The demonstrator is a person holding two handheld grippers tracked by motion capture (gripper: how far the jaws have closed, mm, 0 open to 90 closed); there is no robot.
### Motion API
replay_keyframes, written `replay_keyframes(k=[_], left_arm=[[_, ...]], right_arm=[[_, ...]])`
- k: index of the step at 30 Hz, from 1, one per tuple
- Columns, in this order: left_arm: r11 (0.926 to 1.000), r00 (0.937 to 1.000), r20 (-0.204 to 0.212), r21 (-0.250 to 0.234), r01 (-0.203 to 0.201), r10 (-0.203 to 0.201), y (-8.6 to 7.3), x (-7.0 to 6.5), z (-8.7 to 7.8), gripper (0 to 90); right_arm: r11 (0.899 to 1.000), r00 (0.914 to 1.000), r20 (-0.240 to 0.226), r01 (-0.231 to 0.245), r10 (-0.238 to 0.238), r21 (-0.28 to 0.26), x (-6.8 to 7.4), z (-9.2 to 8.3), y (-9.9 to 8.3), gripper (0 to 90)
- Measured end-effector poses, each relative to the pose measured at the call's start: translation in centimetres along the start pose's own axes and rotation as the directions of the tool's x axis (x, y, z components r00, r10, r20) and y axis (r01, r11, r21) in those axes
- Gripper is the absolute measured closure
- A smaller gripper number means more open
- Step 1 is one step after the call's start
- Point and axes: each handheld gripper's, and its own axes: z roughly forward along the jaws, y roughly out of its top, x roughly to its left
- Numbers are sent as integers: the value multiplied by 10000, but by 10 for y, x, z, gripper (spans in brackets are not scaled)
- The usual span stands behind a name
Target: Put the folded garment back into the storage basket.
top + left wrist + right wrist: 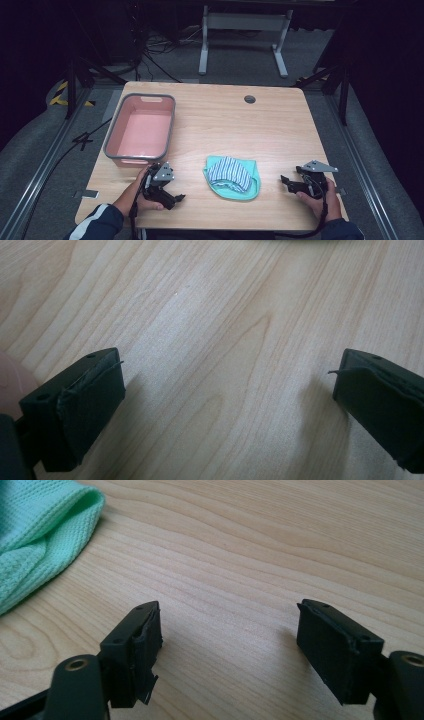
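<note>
High view shows the left gripper (172, 197) and right gripper (286, 181), both jaws spread and empty, flanking the folded green cloth (232, 177) on the table (225, 120)

The high view looked forward and down from above the person's side, taking in the whole bench (280, 125). Each gripper view sat close over the wood, facing along its own jaws. The right hand-held gripper (230, 650) shared the green cloth (40, 535) with the high view.
</note>
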Motion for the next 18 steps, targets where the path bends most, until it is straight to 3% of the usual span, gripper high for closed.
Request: replay_keyframes(k=[7,10,13,14,18], left_arm=[[9999,9999,87,145,-92,91,1,0,-1,19],[9996,9997,158,227,-192,189,3,-1,-2,48],[9998,9993,297,19,-215,215,5,-2,-3,200],[10000,9995,295,-71,-56,58,6,-3,-1,191],[9999,9993,372,-87,-53,57,11,-6,-2,235]], right_arm=[[9999,9997,175,-150,148,74,-2,-1,-1,224],[9992,9982,488,-351,341,203,-2,-2,-1,215],[9991,9985,467,-314,301,272,-1,-4,-1,230],[9990,9985,447,-323,309,307,-1,-4,-1,230],[9984,9985,406,-389,372,416,-1,-4,1,230]])
